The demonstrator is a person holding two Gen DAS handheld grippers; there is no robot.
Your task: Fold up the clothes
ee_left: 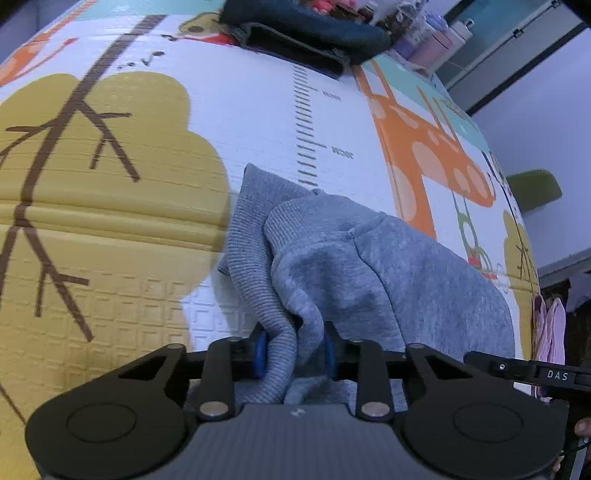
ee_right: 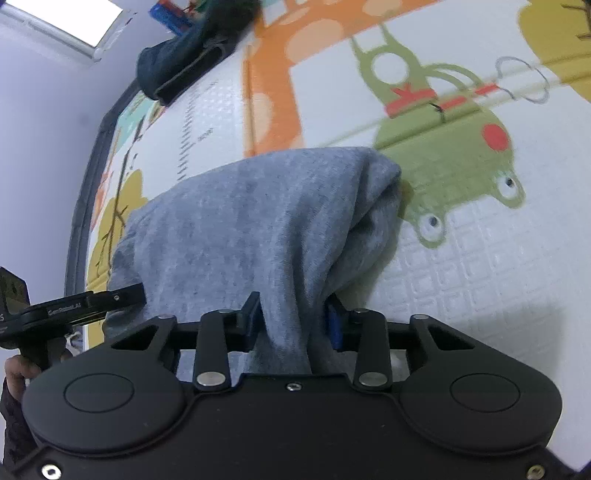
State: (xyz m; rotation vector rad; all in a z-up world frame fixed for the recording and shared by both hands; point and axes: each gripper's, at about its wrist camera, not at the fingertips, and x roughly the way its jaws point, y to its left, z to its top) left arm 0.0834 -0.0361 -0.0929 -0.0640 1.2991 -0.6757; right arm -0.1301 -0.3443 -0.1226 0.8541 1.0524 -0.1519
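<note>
The grey sweatshirt (ee_left: 369,266) lies bunched on a cartoon-printed play mat (ee_left: 258,122), its ribbed hem (ee_left: 251,258) at the left end. The left tongs (ee_left: 295,350) are clamped on a fold beside that hem; the right tongs (ee_right: 293,321) are clamped on the garment's other end. A dark folded garment (ee_left: 306,33) sits at the mat's far edge.

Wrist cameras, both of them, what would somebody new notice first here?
The grey sweatshirt fills the middle of both views, bunched up on a bright cartoon play mat, with the left gripper and the right gripper each pinching a fold of its near edge. Next come the mat's orange giraffe and green frog, and a dark garment at the far edge.
</note>
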